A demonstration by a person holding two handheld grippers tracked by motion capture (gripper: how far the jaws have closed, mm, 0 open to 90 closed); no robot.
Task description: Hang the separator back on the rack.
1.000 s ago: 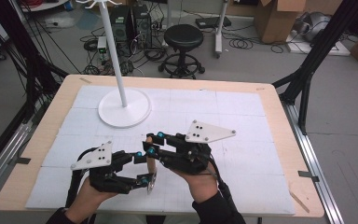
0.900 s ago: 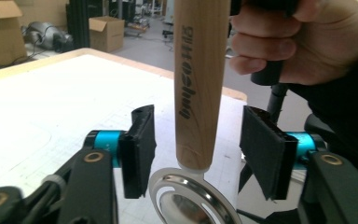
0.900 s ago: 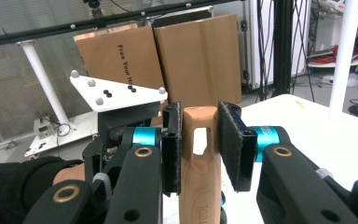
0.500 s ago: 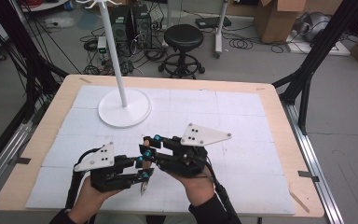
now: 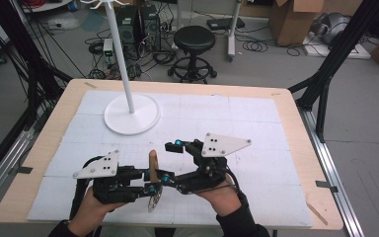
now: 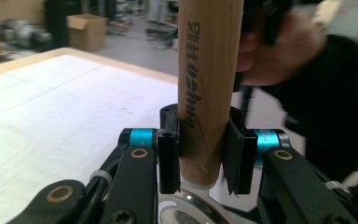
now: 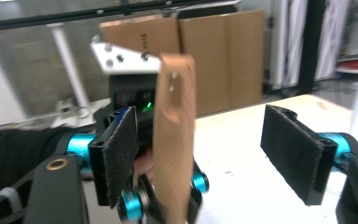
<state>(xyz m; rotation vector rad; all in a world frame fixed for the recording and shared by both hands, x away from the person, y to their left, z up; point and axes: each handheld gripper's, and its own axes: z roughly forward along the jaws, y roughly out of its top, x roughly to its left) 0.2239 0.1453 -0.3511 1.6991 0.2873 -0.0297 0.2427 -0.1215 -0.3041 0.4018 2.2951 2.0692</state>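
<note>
The left gripper [image 6: 200,158] was clamped on the wooden handle [image 6: 207,84] of a pizza cutter, whose handle had swung from lying low to upright. Beyond it, the right gripper [image 7: 214,154] had let go, jaws spread either side of the handle, so the handover looked complete.

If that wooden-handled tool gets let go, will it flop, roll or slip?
The wooden handle looks rigid, so probably no flopping. It is round and smooth, so it might roll or slip. The left gripper clamps it near the metal disc, likely the heavier end.
</note>
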